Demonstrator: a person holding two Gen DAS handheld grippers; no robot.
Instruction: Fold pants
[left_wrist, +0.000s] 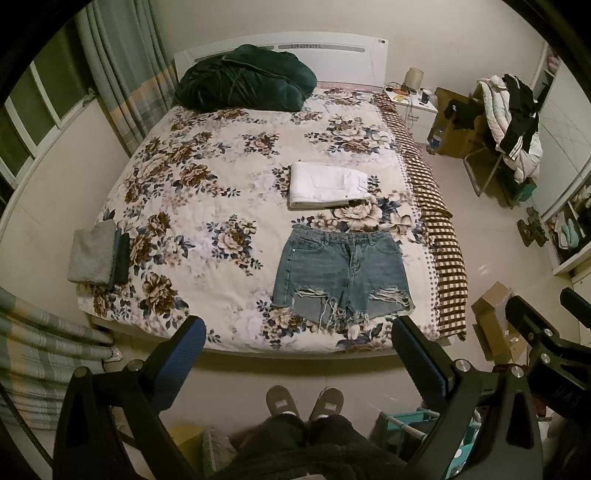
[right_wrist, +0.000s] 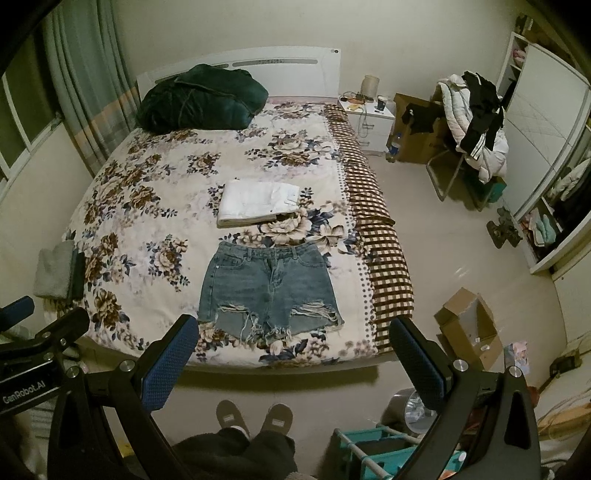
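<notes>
overhead, both wide-open grippers, left gripper (left_wrist: 299, 343) and right gripper (right_wrist: 293, 339), face denim shorts (left_wrist: 341, 271) on the floral bed (left_wrist: 207, 192).

Bed (left_wrist: 207, 192) bears denim shorts (left_wrist: 343, 269), folded white pants (left_wrist: 327, 186)

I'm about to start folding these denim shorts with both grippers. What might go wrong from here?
1. The denim shorts have long frayed hem threads near the bed edge; these may snag on the open left gripper or right gripper.
2. The folded white pants lie just beyond the waistband; a fold pushed forward may disturb them.
</notes>
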